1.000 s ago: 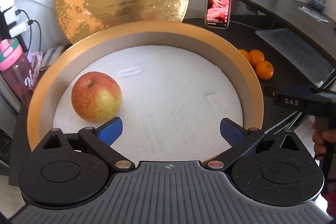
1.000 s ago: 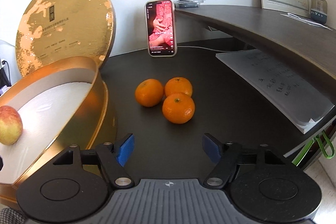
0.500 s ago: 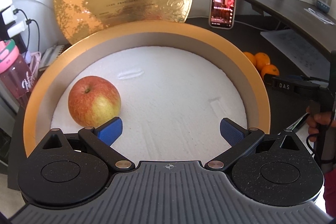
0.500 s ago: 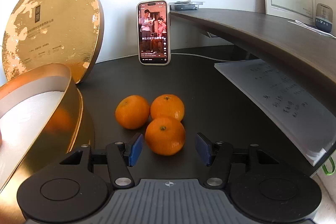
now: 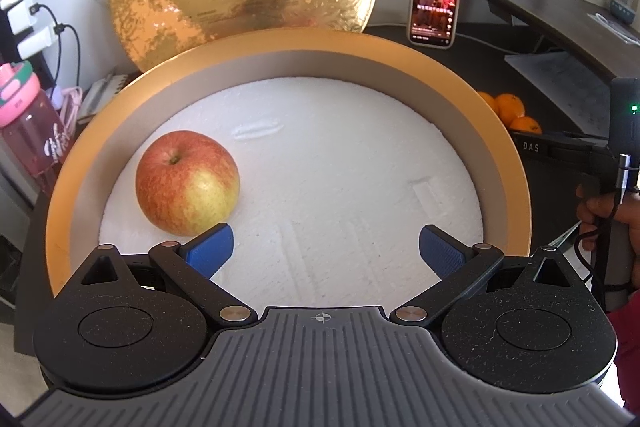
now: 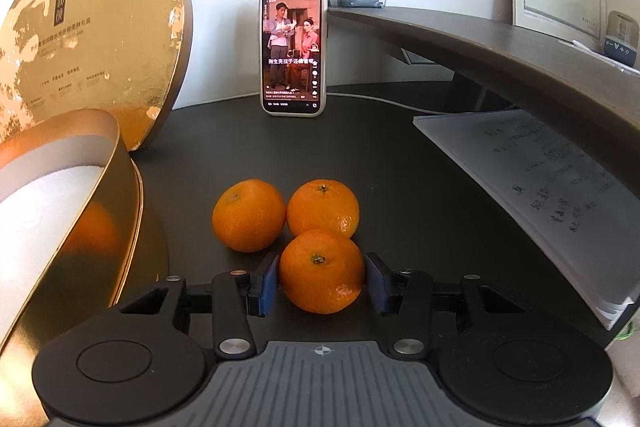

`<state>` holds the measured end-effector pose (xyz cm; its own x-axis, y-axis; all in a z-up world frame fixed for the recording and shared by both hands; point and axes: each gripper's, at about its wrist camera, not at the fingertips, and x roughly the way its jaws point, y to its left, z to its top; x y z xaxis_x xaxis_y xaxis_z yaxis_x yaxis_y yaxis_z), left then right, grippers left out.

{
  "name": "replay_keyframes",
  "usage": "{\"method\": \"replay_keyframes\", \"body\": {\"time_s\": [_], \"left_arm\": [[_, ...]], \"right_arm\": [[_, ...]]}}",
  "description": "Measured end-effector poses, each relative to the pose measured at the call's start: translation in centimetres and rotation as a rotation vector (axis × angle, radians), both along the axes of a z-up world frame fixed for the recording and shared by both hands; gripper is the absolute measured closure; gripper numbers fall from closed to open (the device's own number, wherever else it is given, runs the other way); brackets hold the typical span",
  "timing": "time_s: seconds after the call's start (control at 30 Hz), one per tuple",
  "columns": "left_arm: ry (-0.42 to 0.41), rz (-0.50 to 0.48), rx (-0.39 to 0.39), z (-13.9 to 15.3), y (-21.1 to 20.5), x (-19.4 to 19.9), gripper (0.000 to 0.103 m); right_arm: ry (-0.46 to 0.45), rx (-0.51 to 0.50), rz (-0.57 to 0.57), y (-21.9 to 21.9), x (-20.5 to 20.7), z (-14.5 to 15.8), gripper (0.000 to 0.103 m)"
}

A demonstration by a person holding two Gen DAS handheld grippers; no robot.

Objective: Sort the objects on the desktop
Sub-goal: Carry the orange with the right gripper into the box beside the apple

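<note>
Three oranges lie on the dark desk in the right wrist view. My right gripper (image 6: 322,281) is low on the desk, its blue pads against both sides of the nearest orange (image 6: 322,269). The other two oranges (image 6: 248,215) (image 6: 322,209) sit touching just behind it. My left gripper (image 5: 326,251) hovers open over the round gold box (image 5: 320,43), which has a white foam floor. A red-yellow apple (image 5: 187,183) rests in the box at the left, just beyond my left pad. The same oranges (image 5: 510,107) show past the box's right rim.
The gold lid (image 6: 88,39) leans on the wall behind the box (image 6: 100,187). A phone (image 6: 293,51) stands upright at the back, playing a video. A paper stack (image 6: 540,187) lies right under a raised shelf (image 6: 520,55). A pink bottle (image 5: 28,131) and chargers stand left.
My right gripper moved forward and down to the oranges and its pads narrowed onto the nearest one. My left gripper stayed open over the box, shifting only slightly.
</note>
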<state>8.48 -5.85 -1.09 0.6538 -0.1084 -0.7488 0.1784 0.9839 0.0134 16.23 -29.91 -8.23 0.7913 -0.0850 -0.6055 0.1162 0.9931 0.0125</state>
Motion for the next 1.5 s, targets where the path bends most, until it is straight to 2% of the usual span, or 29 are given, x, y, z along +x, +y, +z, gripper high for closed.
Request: {"method": "replay_keyframes", "body": {"time_s": [0.33,0.53,0.87,1.13,1.5], "left_arm": [[-0.015,0.001,-0.033,0.5,1.6,-1.8,0.001],[-0.059,0.021,-0.062,1.5,3.6,-3.9,0.001],[-0.121,0.176,-0.082,2.5,9.8,-7.5,0.001],[-0.148,0.343,-0.052,2.8,14.8,-9.1,0.001],[-0.139,0.394,-0.064,2.3,17.2,-9.7,0.001]], "right_arm": [[-0.033,0.007,0.034,0.8,-4.5,3.2,0.058],[-0.089,0.002,0.116,3.9,-7.1,6.1,0.058],[-0.099,0.008,0.327,11.4,-9.3,8.1,0.058],[0.019,0.023,0.439,16.1,-8.8,6.0,0.058],[0.125,-0.014,0.578,23.0,-7.6,4.3,0.058]]}}
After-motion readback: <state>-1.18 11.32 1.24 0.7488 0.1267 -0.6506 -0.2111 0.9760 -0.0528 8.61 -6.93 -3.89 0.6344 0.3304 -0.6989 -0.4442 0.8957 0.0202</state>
